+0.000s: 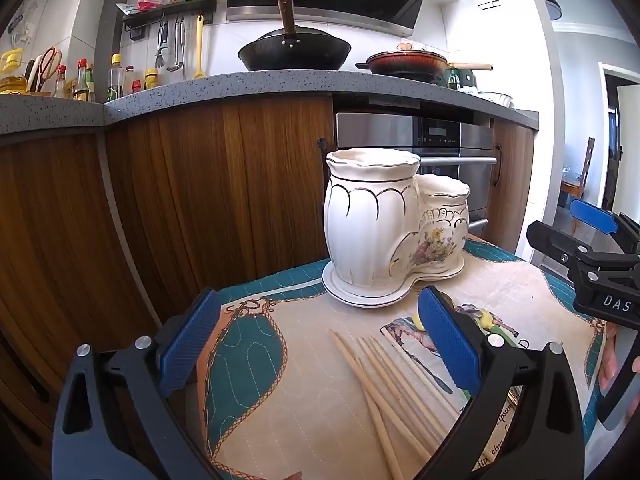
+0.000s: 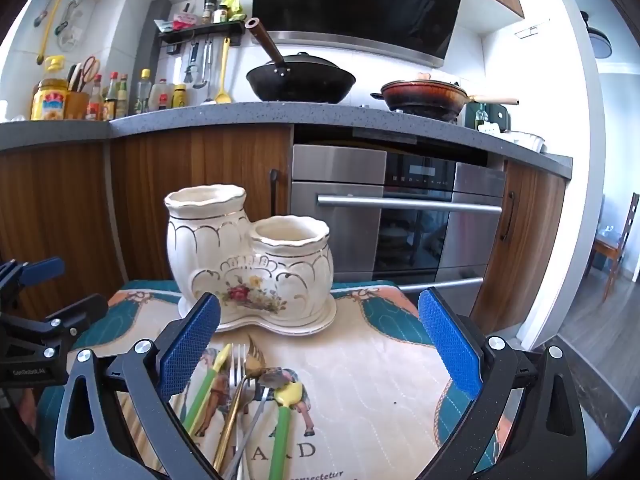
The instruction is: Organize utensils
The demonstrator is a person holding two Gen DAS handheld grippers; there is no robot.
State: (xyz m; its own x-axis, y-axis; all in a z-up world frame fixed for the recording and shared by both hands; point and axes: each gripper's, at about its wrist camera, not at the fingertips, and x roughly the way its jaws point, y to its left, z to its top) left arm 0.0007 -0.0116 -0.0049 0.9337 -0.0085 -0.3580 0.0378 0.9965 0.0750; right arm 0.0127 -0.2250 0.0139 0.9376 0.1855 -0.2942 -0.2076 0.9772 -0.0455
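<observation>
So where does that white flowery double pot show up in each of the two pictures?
Left wrist view: the white ceramic holder stands right of centre, beyond the chopsticks, tall pot nearer, short pot behind to the right.
Right wrist view: the holder stands left of centre, beyond the forks and spoons, both mouths showing.
Shared landmark: the black wok on the counter behind.

Wooden chopsticks (image 1: pixel 384 384) and mixed cutlery (image 2: pixel 248 396) flat on the cloth, near an upright white two-pot ceramic holder (image 2: pixel 248 256).
</observation>
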